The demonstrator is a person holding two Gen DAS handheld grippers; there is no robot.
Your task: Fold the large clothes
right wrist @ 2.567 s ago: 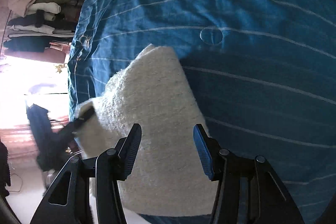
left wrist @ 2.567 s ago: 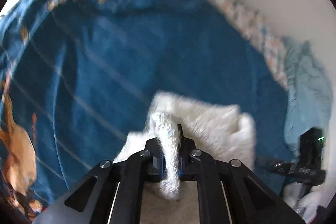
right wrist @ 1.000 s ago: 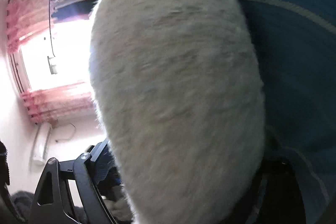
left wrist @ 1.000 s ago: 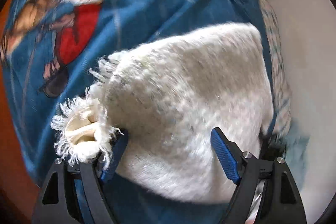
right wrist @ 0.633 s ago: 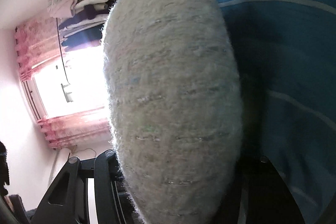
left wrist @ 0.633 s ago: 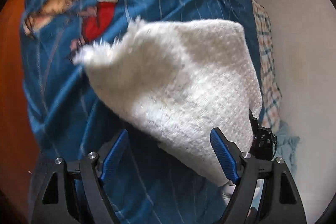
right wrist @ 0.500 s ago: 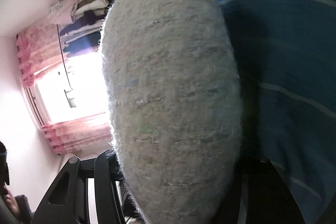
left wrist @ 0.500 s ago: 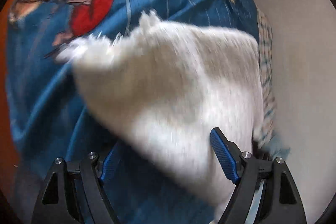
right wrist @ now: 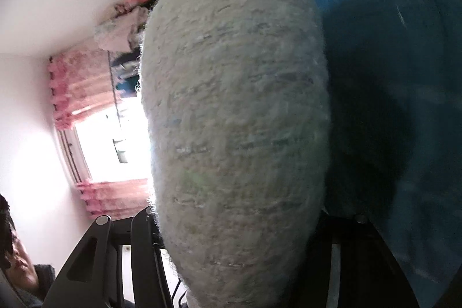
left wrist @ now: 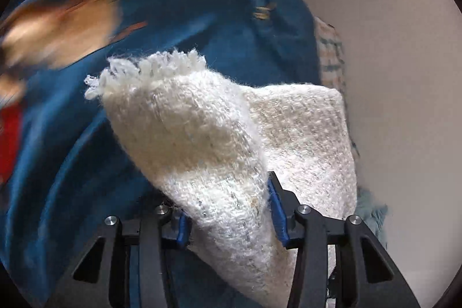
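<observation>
Left wrist: left gripper (left wrist: 231, 212) closing on the white knit (left wrist: 202, 134) (right gripper (right wrist: 239, 224) clamps its bulk); uneven pulling could undo the fold

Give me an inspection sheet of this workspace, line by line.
Surface: blue bedspread with a printed figure, blurred.
Job's things: white knitted garment, folded, fringe at its far corner, lifted off the bedspread.
Clutter: checked cloth at the bed's edge; clothes pile by the window.
Grippers: left gripper closing, garment between its jaws; right gripper has the garment between its jaws, pads hidden behind it.
Cables: nothing seen.
Surroundings: white wall, pink curtains, bright window, part of a person at the lower left edge.
</observation>
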